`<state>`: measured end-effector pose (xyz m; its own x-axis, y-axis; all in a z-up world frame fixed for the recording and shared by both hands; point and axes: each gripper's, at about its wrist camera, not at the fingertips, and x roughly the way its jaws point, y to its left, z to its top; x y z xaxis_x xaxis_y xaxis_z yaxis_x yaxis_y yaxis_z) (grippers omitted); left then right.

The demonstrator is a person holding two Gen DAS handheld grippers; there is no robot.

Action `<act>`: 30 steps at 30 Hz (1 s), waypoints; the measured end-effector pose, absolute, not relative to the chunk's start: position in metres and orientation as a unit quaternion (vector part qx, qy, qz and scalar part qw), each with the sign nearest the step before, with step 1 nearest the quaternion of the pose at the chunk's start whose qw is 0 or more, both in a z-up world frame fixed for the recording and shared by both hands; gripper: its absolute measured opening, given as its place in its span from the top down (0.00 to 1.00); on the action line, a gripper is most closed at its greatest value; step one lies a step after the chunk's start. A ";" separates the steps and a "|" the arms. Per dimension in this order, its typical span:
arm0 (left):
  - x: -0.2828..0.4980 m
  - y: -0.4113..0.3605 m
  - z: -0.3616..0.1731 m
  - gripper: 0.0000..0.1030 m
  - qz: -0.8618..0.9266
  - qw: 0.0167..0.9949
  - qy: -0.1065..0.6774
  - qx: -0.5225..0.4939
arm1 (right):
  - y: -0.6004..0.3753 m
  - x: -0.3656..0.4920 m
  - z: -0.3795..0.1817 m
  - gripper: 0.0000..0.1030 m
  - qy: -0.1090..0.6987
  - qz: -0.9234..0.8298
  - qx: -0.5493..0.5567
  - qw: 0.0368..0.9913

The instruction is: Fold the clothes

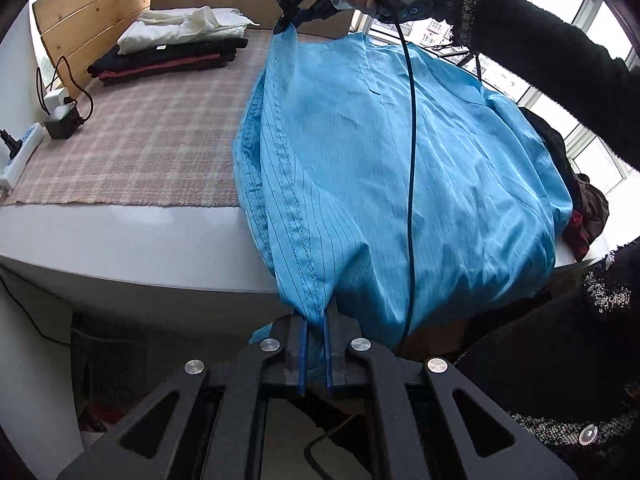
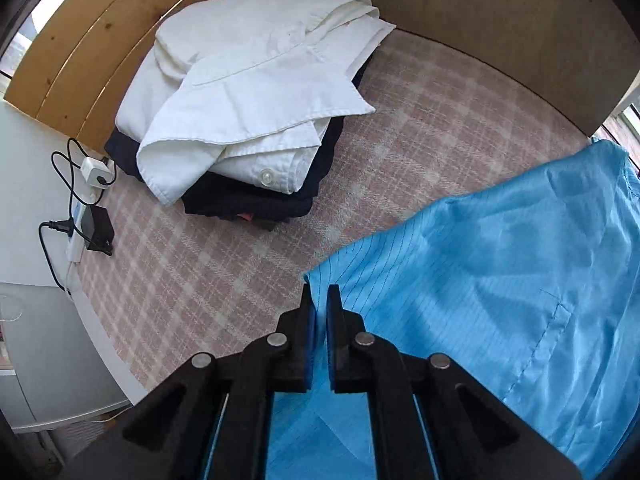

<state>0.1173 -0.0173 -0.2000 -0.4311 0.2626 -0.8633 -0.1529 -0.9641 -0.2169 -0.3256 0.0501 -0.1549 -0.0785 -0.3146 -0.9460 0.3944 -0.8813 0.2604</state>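
A light blue pinstriped garment [image 1: 360, 168] is stretched above the table between both grippers. My left gripper [image 1: 315, 320] is shut on its near edge at the bottom of the left wrist view. My right gripper [image 1: 286, 24], held by a hand in a dark sleeve, pinches the far corner at the top of that view. In the right wrist view the right gripper [image 2: 321, 300] is shut on the corner of the blue garment [image 2: 500, 280], with cloth between the blue pads [image 2: 311, 328].
A pink plaid cloth [image 1: 152, 140] covers the table [image 1: 120, 240]. A folded stack, white shirt [image 2: 248, 92] on dark clothes [image 2: 248, 200], sits at the back left. A power strip with adapters [image 1: 60, 120] lies at the left edge. Dark clothes [image 1: 584, 208] are piled right. Wooden boards [image 2: 100, 40] stand behind.
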 end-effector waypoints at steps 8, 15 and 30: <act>0.130 0.093 -0.190 0.97 0.824 0.197 0.008 -0.531 | 0.175 -0.298 -0.128 0.96 -0.026 -0.766 0.595 0.241; 0.131 0.176 -0.242 0.88 0.772 0.256 -0.004 -0.581 | 0.271 -0.290 -0.180 0.95 -0.046 -0.764 0.609 0.210; 0.183 0.028 -0.263 0.71 0.797 0.058 -0.219 -0.560 | 0.287 -0.253 -0.164 0.61 -0.003 -0.781 0.578 0.237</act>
<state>0.1828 0.0284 -0.2632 -0.3671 0.3376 -0.8668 0.1526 -0.8974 -0.4141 -0.2527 0.2868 -0.1640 -0.2201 -0.3741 -0.9009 0.3665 -0.8876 0.2790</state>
